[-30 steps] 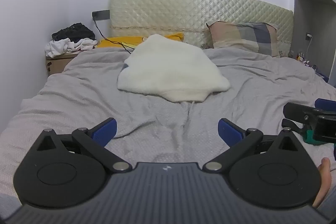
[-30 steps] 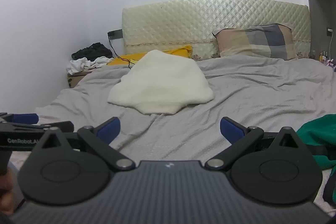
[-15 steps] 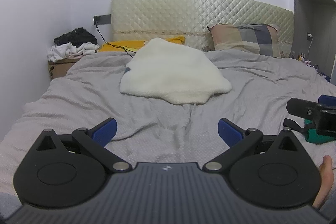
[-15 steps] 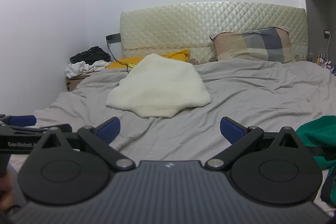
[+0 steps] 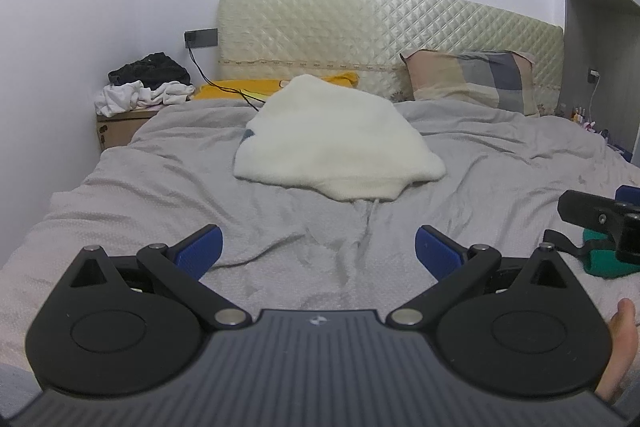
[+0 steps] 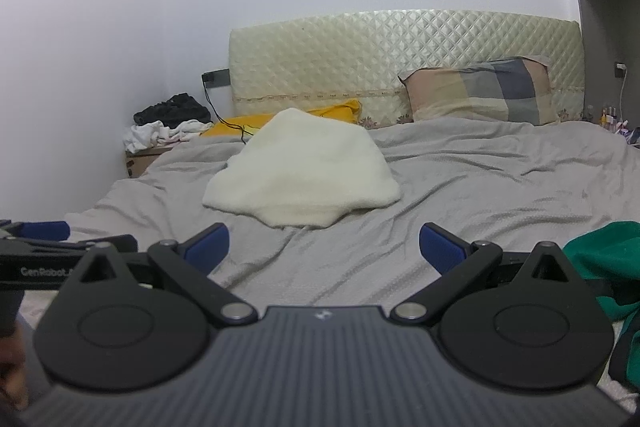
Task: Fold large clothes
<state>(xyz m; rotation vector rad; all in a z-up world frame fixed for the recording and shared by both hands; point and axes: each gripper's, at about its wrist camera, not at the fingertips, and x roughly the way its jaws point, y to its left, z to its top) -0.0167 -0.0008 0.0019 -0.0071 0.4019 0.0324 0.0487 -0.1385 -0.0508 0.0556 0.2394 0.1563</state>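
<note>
Left tongs (image 5: 318, 247) & right tongs (image 6: 324, 246), both spread wide and holding nothing, hover over grey bed (image 5: 160, 187); white fleece garment (image 5: 336, 143) lies mid-bed toward headboard (image 5: 380, 23), green garment (image 6: 600, 251) at right.

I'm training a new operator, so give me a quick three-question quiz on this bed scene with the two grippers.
1. True or false: the left gripper is open.
2. Which garment lies nearest the right gripper: A) white fleece garment, B) green garment, C) yellow garment?
3. What rests against the headboard on the right?

Key: 1 true; 2 B; 3 the checked pillow.
</note>
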